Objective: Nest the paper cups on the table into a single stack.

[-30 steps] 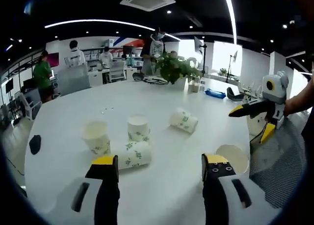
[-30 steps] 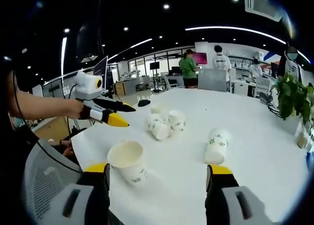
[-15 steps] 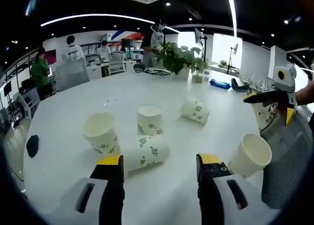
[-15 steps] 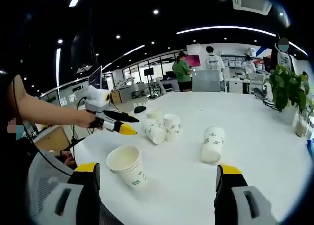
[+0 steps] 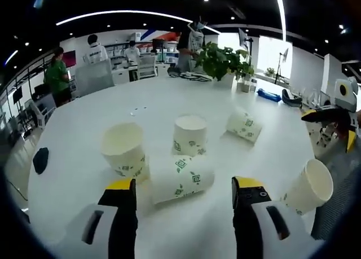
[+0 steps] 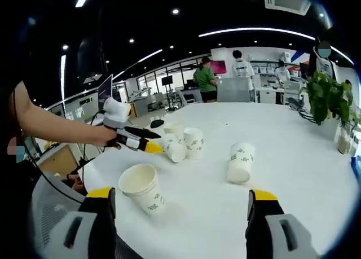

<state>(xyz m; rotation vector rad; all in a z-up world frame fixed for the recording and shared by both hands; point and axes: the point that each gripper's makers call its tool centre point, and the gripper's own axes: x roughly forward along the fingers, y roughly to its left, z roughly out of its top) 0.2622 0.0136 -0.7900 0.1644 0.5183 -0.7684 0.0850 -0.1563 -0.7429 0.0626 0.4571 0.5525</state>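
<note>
Five paper cups are lying or standing on the white round table (image 5: 84, 118), and none is sitting inside another yet, so the stack is not begun. The table is carrying everything, and its wide bare top is giving room for both tools.

In the left gripper view, three cups are sitting close together: an upright cup (image 5: 124, 150), a cup turned mouth down (image 5: 189, 135), and a tipped cup (image 5: 184, 179) lying on its side just in front of them. This tipped cup is lying between the wide-apart jaws of the left gripper (image 5: 185, 192), which probably is aiming at it first. A second lying cup (image 5: 245, 125) is resting apart. The near cup (image 6: 142, 188) is standing at the table edge, next to the right gripper (image 6: 181, 201), whose jaws are also spread and holding nothing.

The cups are wearing small green prints, too small to read.
</note>
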